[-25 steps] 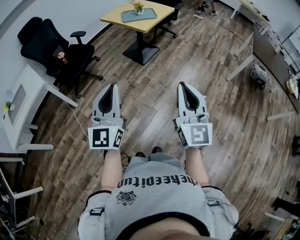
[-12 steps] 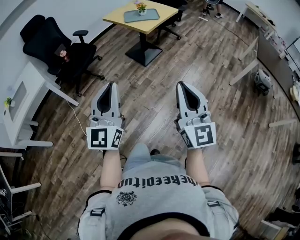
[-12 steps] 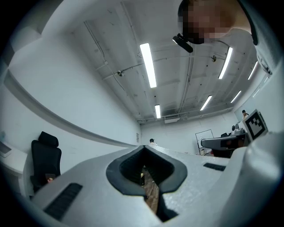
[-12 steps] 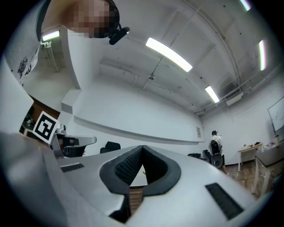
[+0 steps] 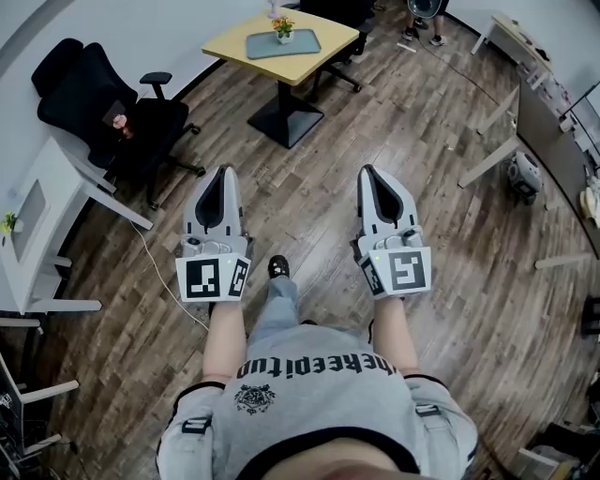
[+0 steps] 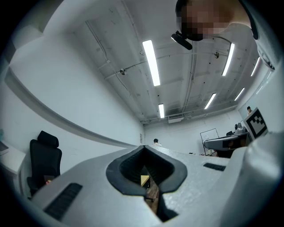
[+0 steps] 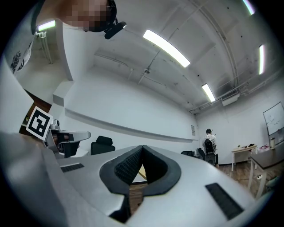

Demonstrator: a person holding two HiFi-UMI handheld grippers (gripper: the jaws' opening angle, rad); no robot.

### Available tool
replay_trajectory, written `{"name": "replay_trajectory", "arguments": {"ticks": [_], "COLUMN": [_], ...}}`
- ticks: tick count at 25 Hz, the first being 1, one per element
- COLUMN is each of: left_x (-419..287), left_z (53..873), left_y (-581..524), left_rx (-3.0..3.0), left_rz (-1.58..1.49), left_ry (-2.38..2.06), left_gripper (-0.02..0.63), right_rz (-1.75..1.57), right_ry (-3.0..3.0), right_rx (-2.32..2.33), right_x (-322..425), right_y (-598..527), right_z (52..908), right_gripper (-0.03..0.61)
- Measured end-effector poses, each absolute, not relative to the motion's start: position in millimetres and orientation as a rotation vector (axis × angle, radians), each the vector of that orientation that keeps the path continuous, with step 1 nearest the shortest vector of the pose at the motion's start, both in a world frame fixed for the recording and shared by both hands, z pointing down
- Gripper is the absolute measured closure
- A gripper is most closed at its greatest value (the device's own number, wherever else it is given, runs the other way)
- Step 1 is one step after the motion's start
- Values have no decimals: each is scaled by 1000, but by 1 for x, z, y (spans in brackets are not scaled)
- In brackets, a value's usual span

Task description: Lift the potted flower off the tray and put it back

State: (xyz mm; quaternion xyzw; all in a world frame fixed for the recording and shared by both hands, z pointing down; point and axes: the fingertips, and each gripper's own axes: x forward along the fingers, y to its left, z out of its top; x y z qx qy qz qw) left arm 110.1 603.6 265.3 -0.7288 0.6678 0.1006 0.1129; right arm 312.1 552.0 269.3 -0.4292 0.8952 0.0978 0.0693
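Note:
A small potted flower (image 5: 284, 29) with orange and yellow blooms stands on a grey tray (image 5: 262, 46) on a yellow square table (image 5: 328, 49) at the top of the head view, far from both grippers. My left gripper (image 5: 223, 172) and right gripper (image 5: 367, 172) are held side by side above the wooden floor, pointing toward the table. Both have their jaws shut with nothing between them. In the left gripper view (image 6: 143, 148) and the right gripper view (image 7: 142, 148) the tips meet, and a sliver of the yellow table (image 6: 145, 179) shows through the gap.
A black office chair (image 5: 103, 101) stands left of the path, beside a white desk (image 5: 37, 220). A cable (image 5: 155, 262) runs across the floor. White desks and a partition (image 5: 539, 112) line the right side. A person with a backpack (image 7: 208, 146) stands at the far end.
The person has walked forward: the table with the tray and flower now sits lower and larger in the head view, and a foot has stepped out ahead. Both grippers stayed shut.

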Motion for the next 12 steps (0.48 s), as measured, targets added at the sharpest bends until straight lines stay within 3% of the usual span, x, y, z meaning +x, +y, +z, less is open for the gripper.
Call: {"name": "replay_trajectory", "arguments": {"ticks": [12], "left_x": [19], "left_z": [243], "left_y": [441], "left_rx": [-2147], "left_rz": [285], "left_ry": [1897], "left_gripper": [611], "right_rz": [339], "right_ry": [2669], "right_rx": [-1341], "right_x": [220], "right_y": [398], "right_z": [248], "right_gripper": [577]}}
